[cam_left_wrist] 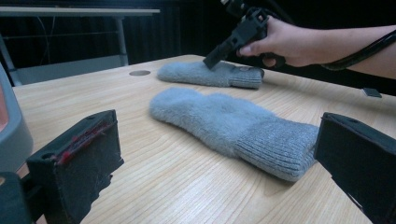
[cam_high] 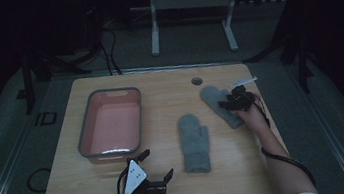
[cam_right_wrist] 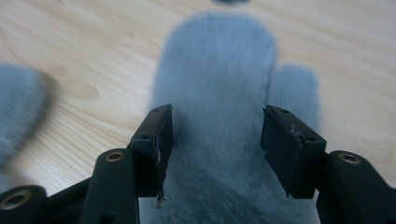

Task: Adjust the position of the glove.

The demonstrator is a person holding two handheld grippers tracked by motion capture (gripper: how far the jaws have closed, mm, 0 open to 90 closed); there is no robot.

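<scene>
Two grey knit mittens lie flat on the wooden table. The nearer mitten (cam_high: 194, 143) (cam_left_wrist: 233, 128) rests at the table's middle, cuff toward the front edge. The farther mitten (cam_high: 219, 103) (cam_left_wrist: 208, 74) (cam_right_wrist: 219, 93) lies at the right rear. My right gripper (cam_high: 228, 102) (cam_right_wrist: 215, 149) is open, jaws down over this mitten and straddling its palm. My left gripper (cam_high: 158, 165) (cam_left_wrist: 215, 158) is open near the front edge, left of the nearer mitten's cuff, with nothing between its jaws.
A pink basin with a grey rim (cam_high: 84, 134) stands at the table's left half, its wall at the left edge of the left gripper view (cam_left_wrist: 11, 135). A round cable hole (cam_high: 196, 81) sits near the far edge. A white table frame (cam_high: 153, 24) stands behind.
</scene>
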